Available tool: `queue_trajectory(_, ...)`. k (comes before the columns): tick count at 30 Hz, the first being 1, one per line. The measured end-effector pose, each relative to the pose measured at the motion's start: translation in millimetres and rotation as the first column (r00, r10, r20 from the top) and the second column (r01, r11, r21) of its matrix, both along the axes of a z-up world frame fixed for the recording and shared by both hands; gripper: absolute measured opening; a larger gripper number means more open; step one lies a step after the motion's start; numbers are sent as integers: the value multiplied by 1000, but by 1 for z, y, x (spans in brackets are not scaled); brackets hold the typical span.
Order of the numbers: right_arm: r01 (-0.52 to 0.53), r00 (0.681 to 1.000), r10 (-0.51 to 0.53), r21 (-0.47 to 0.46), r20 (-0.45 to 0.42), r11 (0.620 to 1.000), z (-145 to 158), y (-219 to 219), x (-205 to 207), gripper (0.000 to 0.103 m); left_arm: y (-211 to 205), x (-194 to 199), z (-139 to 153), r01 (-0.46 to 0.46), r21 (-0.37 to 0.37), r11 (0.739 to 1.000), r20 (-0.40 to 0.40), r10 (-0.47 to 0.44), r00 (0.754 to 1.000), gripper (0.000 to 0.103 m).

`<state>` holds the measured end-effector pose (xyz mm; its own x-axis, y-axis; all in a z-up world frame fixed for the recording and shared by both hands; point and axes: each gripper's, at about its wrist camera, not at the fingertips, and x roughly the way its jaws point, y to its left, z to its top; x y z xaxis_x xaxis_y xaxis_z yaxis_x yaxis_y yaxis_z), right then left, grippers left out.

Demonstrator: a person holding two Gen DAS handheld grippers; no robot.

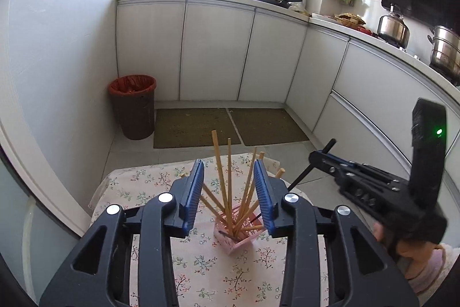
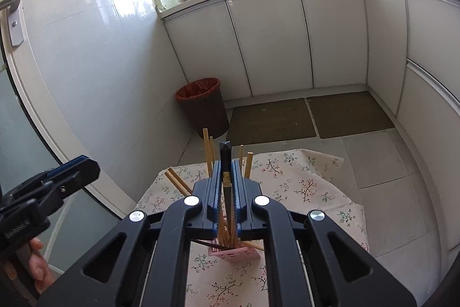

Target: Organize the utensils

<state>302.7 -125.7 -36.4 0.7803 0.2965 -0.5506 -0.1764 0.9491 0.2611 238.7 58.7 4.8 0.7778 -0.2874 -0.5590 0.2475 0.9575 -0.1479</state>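
**Mei:** Chopstick, the dark one (image 2: 227,180), was pinched upright between the pressed-together pads of the right gripper (image 2: 227,186), at the centre of the right wrist view, directly above the pink holder (image 2: 234,251) on the flowered tablecloth (image 2: 302,186).

**Tao:** And the holder itself?

**Mei:** Low in the middle of the left wrist view, already bristling with wooden chopsticks (image 1: 227,177) fanned out in every direction. One more dark stick lay low inside it, nearly flat.

**Tao:** So what could have gone wrong?

**Mei:** My guess: the lowered tip might have caught on those splayed sticks or landed on the holder's rim. The holder looked light, so a sideways push could have tipped it. A slim stick may also swivel in the grip if it met resistance.

**Tao:** Was the left gripper any help?

**Mei:** The left gripper (image 1: 228,186) hung with its jaws spread wide, framing the bundle from nearer the camera, holding nothing and touching nothing that I could see.

**Tao:** Anything else close by?

**Mei:** Not near. The red-lined bin (image 1: 132,105) stood against the wall at centre left, two mats (image 1: 230,125) lay beyond the table, white cabinets (image 1: 215,48) across the top.
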Motion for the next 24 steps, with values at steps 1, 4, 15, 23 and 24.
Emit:
queue_trajectory(1, -6, 1000, 6, 0, -6, 1000, -8, 4, 4, 10, 1, 0, -4, -19, 9, 1000, -5, 19, 1000, 35)
queue_trajectory(4, -17, 1000, 16, -13, -25, 1000, -23, 14, 10, 15, 2, 0, -13, -83, 55, 995, -1, 83, 997, 35)
queue_trajectory(15, 82, 992, -64, -164, 109, 983, 27, 9, -58, 42, -3, -46, 2, -215, 90, 972, 74, 209, 975, 64)
queue_trajectory(23, 205, 974, -185, -162, 127, 965, 42, -16, -125, 76, -20, -101, 7, -245, 96, 965, 92, 237, 967, 78)
queue_trajectory(24, 222, 971, -202, -159, 131, 962, 43, -19, -133, 82, -21, -107, 7, -259, 95, 961, 99, 250, 963, 83)
